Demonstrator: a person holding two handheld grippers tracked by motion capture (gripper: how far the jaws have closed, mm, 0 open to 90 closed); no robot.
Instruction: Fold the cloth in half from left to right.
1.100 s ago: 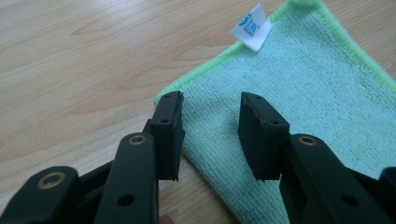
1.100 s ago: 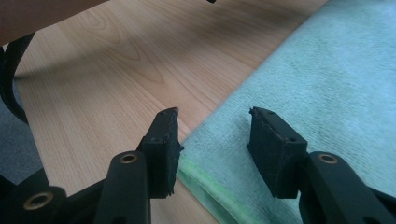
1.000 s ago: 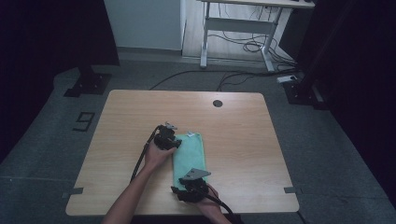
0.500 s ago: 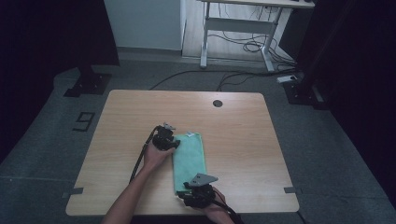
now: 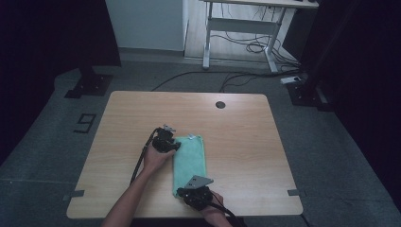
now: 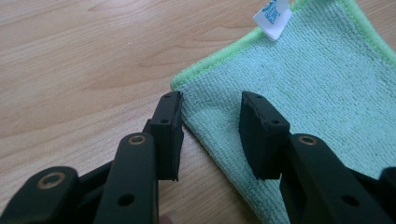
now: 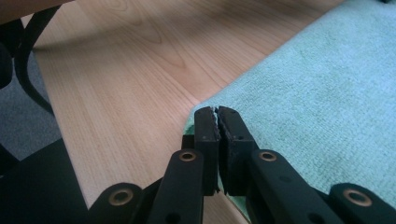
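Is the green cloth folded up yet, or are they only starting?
Partly done, it seems: the green cloth lies as a narrow strip on the table. In hand: the right gripper has just closed on its near corner; the left gripper stands open over a far corner. Pinching that corner and folding look left.

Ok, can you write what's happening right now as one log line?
right gripper: just closed, shut on green cloth near corner | left gripper: open, straddling far corner edge | cloth: flat on table

Place: a lab or test room.
Table: one plain wooden table on grey carpet.
Surroundings: dark curtains, stand bases, loose floor cables, a metal desk frame.
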